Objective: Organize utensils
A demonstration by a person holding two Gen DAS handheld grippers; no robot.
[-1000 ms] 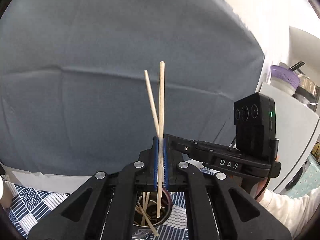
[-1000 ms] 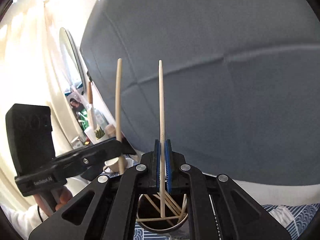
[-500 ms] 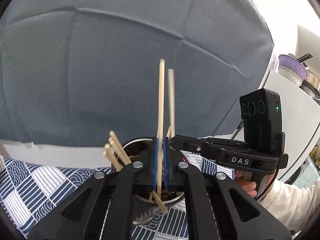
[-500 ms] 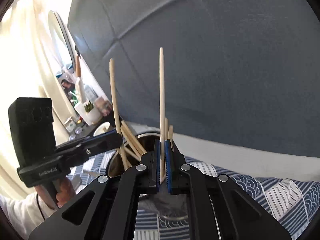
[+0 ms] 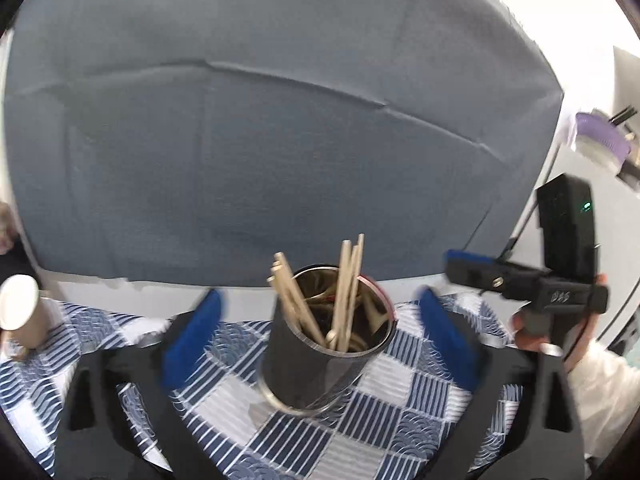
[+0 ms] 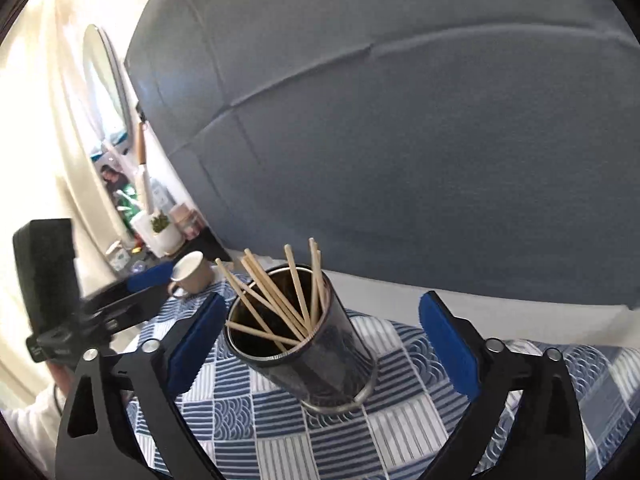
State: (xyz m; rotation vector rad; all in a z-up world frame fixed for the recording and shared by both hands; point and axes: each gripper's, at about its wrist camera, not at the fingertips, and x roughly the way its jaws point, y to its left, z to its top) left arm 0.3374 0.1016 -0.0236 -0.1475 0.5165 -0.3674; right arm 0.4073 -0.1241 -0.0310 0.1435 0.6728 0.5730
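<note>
Pale wooden chopsticks stand in a dark, shiny metal cup. The tablecloth is navy-and-white patchwork of stripes and wave motifs. Far behind hangs a plain grey-blue sheet. Gripper pads are bright blue.

A lived-in home – blue-and-white patchwork-patterned tablecloth under a grey fabric backdrop, beige ceramic mug, small green plant in a white pot, oval wall mirror – white appliance with a purple-rimmed tub.
</note>
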